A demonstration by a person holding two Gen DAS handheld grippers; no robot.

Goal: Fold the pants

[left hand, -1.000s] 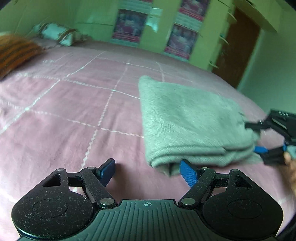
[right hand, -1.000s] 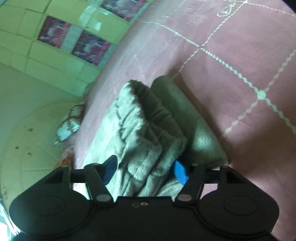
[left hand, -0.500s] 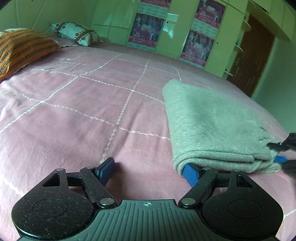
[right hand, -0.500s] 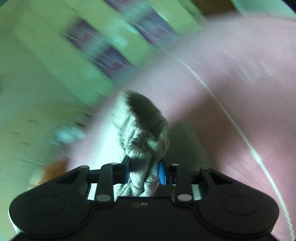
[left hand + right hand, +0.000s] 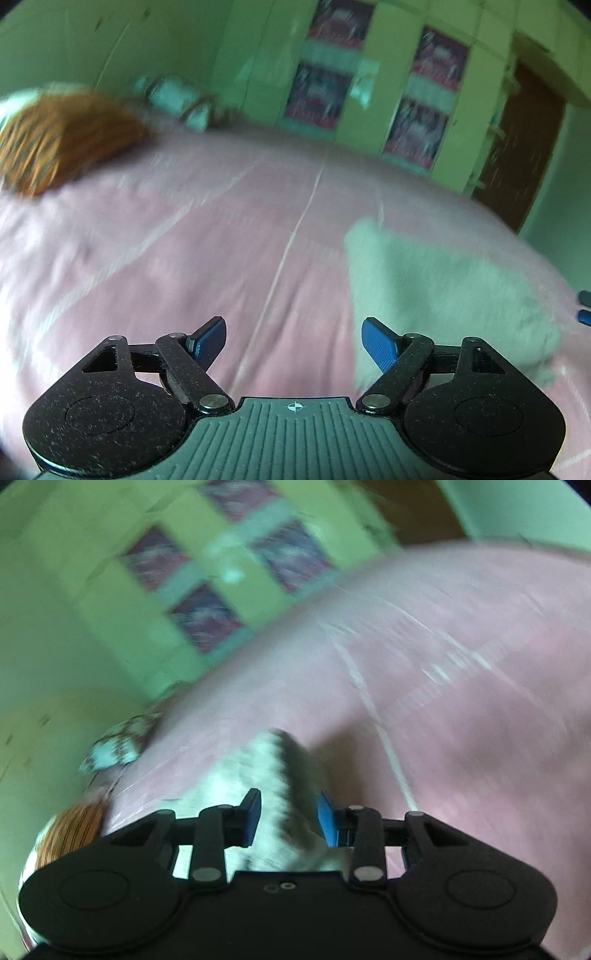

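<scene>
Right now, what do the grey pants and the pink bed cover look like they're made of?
The grey pants look like a soft, thick, fuzzy knit or fleece: matte, with a nap and bulky folds. That is a guess, as both views are blurred. The pink bed cover looks like smooth woven cloth with a slight sheen, crossed by thin pale stitched or printed lines.

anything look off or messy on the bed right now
Nothing much stands out. The grey pants lie as a folded bundle on the pink bedspread. The right gripper has an end of them between its opening jaws; the left gripper is open and empty. Both views are motion-blurred.
</scene>
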